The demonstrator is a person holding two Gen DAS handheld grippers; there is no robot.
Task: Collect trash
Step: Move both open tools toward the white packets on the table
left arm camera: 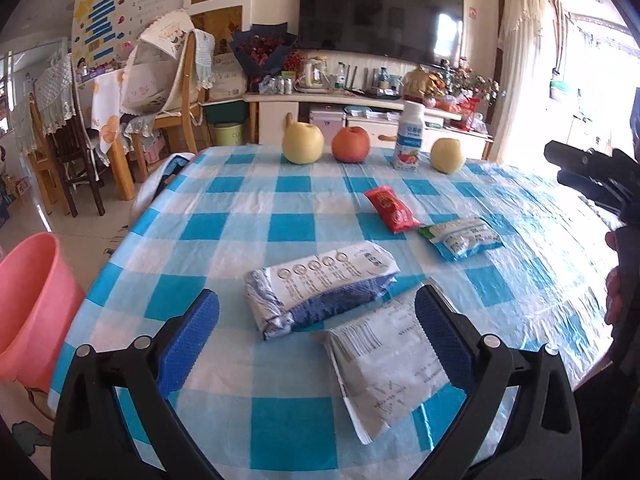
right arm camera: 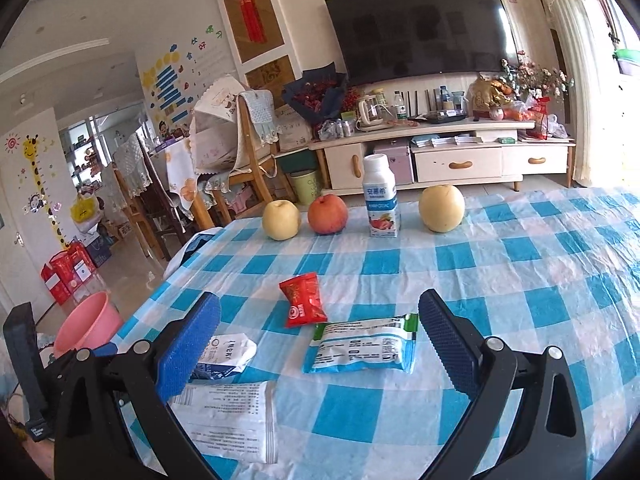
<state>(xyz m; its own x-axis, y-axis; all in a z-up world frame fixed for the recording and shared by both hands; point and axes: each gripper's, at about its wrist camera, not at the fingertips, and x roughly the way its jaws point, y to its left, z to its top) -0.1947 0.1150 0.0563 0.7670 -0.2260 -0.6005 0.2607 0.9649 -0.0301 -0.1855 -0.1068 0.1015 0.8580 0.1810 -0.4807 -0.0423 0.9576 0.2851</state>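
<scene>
Both fingers (left arm camera: 316, 336) (right arm camera: 320, 340) were spread wide, empty, above my checked desk (left arm camera: 240, 224). Four wrappers lay apart there; the blue-white pouch (right arm camera: 224, 354) sat partly hidden behind my right one, the pink bin (left arm camera: 32, 304) cut off

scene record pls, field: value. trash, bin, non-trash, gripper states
trash: four wrappers on table: red packet, blue-green pouch, blue-white wrapper, flat white wrapper
bin: pink bucket, on floor off table's left edge
non-trash: two pears, apple, yogurt bottle
left gripper: jaws open, empty
right gripper: jaws open, empty
</scene>
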